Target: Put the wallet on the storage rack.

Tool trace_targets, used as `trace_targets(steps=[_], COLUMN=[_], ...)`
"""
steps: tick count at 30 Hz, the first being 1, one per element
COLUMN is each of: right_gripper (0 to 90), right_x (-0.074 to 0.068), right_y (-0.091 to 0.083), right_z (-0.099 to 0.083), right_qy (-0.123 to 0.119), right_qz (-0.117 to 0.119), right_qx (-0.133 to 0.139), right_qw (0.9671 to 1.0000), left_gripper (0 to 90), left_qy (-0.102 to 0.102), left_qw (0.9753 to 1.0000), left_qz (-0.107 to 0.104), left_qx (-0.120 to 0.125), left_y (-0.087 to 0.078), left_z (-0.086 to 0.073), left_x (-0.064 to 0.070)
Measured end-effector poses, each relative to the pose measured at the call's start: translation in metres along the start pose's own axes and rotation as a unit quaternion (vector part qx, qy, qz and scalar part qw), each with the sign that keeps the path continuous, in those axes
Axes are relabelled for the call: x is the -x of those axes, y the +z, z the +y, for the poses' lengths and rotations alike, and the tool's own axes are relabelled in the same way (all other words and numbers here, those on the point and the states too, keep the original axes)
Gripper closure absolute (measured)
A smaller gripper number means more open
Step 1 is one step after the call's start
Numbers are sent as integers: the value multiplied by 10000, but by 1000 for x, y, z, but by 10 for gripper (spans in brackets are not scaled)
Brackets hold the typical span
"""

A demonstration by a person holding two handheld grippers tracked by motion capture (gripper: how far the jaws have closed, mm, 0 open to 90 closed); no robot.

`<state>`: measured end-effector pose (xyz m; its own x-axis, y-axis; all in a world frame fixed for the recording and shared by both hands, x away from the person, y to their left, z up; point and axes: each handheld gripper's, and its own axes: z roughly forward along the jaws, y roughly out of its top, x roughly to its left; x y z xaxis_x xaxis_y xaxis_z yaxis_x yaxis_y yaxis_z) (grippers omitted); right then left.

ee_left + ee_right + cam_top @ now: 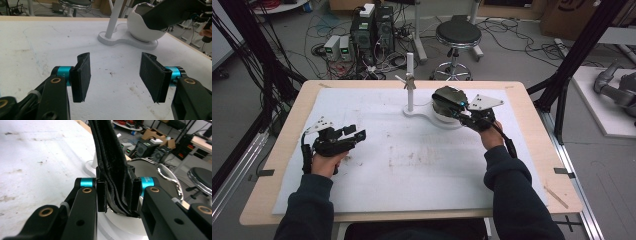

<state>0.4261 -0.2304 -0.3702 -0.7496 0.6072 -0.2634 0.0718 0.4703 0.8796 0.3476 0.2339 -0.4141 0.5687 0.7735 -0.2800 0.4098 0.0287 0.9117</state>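
Note:
My right gripper [463, 113] is at the back of the table, shut on a black leather-like case [447, 99] that sits over a white bowl [142, 31]. In the right gripper view the jaws [117, 195] pinch the case's folded black edge [112, 157], and a thin metal spectacle rim [170, 176] curves just behind it. The bowl stands on a white stand [418, 113] with an upright post [410, 82]. My left gripper [353, 133] rests at the left of the white mat, open, with nothing between its pads [82, 75].
The white mat [412, 165] covers most of the wooden table [287, 150]. Beyond the far edge stand a black stool [457, 35], computer boxes [372, 30] and loose cables. Black frame posts [582, 45] rise at both sides.

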Motion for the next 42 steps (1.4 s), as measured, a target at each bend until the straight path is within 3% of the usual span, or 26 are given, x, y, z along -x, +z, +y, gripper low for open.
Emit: trace_targets(steps=[3, 7, 9, 13, 17, 21, 26, 33, 38, 42], right_gripper=[751, 717, 674, 474, 418, 405, 459, 524, 668, 730], right_x=[0, -4, -3, -1, -2, -6, -6, 0, 0, 3], right_y=[0, 2, 1, -1, -4, -8, -8, -10, -11, -11], right_z=[-4, -5, -5, -5, -4, 0, 0, 0, -1, -3], right_qy=[-6, -295, -99, 598, 747, 723, 693, 838, 521, 264], right_qz=[136, 229, 258, 452, 512, 588, 682, 786, 764, 701], right_qx=[74, 38, 64, 44, 27, 126, 118, 119, 45, 109], right_qw=[9999, 9993, 9996, 9972, 9959, 9956, 9952, 9933, 9957, 9971], left_gripper=[422, 421, 421, 421, 421, 425, 425, 426, 426, 426], left_qy=[13, 13, 2, 7, 26, 31, 12, -2, 19, -11], left_qw=[10000, 10000, 10000, 10000, 10000, 10000, 10000, 10000, 10000, 10000], left_qz=[-26, -32, -30, -29, -30, -5, -9, -21, -25, -21], left_qx=[8, 28, 57, 48, 23, 2, 12, 29, 2, -3], left_y=[0, 0, 0, 0, 0, 1, 1, 0, 0, 0], left_z=[0, 0, 0, 0, 0, 0, 0, 0, 0, 0], left_x=[0, 0, 0, -1, -1, 0, -1, -1, 0, 0])
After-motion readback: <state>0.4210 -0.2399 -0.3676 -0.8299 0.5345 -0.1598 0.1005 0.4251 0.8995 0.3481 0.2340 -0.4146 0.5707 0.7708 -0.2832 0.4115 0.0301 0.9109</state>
